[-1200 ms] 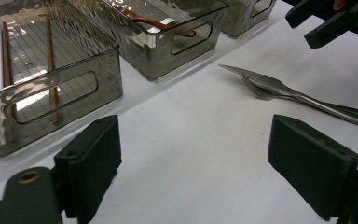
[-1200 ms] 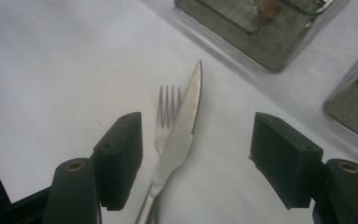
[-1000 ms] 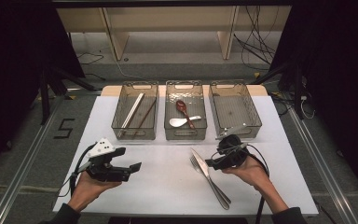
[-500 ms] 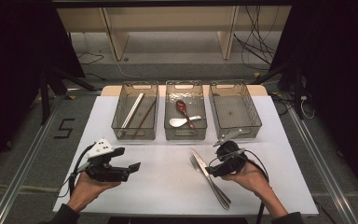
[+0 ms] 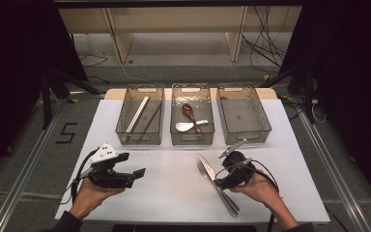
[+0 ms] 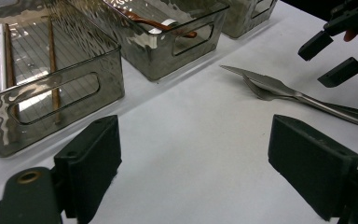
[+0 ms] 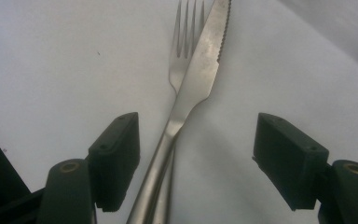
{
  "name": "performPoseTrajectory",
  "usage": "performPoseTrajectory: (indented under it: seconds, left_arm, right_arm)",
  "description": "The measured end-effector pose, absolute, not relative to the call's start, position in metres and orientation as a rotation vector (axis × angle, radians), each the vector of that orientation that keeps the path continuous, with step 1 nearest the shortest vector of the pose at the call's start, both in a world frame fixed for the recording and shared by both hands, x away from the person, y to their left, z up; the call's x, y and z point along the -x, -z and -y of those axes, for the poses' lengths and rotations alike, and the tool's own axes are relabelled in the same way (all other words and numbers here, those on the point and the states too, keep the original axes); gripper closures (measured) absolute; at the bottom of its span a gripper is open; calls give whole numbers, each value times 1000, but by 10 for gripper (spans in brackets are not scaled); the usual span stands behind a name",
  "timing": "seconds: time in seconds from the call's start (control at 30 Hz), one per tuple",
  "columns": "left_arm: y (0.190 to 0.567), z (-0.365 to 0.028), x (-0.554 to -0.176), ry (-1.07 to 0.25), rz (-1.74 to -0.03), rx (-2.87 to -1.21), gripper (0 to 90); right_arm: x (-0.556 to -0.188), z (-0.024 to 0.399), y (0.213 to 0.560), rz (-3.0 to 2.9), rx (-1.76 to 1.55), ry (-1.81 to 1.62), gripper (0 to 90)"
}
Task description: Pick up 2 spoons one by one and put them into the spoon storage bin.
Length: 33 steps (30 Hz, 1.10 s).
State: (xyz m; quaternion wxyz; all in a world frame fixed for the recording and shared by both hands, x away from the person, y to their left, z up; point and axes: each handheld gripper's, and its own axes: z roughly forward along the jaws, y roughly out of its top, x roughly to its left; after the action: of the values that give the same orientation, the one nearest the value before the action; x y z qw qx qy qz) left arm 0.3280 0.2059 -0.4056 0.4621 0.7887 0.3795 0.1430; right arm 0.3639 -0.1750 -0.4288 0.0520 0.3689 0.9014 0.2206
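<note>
Steel knife (image 7: 200, 74) over fork (image 7: 181, 51), right hand-held gripper (image 7: 196, 158) wide open above

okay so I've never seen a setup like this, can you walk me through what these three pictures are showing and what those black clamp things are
A person sits at a white table holding a hand tool in each hand. Each tool is a gripper with two black jaws.

The high view looks down from above: left gripper, right gripper. The other two pictures come from small cameras riding on the grippers, looking out between their jaws.

At the far side stand three clear bins. The left bin holds chopsticks, the middle bin two spoons, and the right bin looks empty.

A knife lies across a fork on the table. The right gripper is over them with jaws open either side of the handles. Nothing is held; the left gripper is open too.
</note>
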Motion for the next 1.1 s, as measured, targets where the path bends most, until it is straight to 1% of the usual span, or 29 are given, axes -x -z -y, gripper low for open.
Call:
performPoseTrajectory:
  seconds: [0.87, 1.1]
  left_arm:
    - [407, -210, -329, -356, -945, -1940, 164]
    - [407, -211, -329, -356, -952, -1932, 164]
  right_arm:
    - [-365, 152, 450, -2874, -1003, -502, 368]
    - [-366, 149, 453, -2886, -995, -485, 401]
